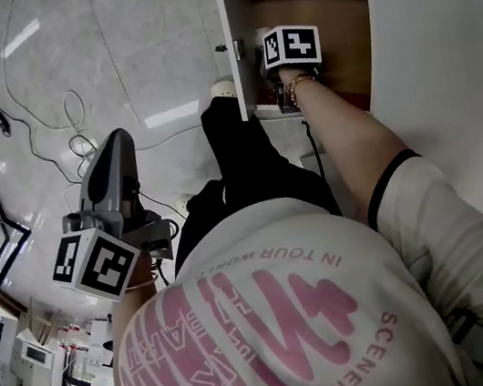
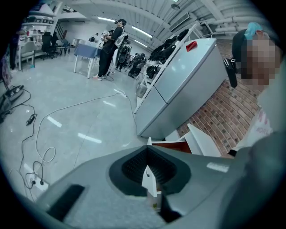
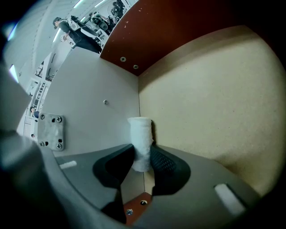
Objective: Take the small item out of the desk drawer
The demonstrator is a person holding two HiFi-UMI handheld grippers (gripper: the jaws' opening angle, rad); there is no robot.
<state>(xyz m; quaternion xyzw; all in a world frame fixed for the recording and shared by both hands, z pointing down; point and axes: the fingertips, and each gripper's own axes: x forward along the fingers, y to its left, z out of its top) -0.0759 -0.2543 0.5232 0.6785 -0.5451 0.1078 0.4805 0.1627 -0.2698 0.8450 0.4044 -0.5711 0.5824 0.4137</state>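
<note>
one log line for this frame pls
phase: grasp inside cabinet | right gripper: shut on white roll | left gripper: shut, empty, outside cabinet

Fuzzy white cloth-like roll (image 3: 141, 138), matt chipboard panel (image 3: 214, 98), metal hinge plate (image 3: 50, 131), glossy floor (image 1: 131, 40)

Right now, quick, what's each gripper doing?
Left gripper: fingers closed, holding nothing.
Right gripper: fingers closed on the small white roll.
</note>
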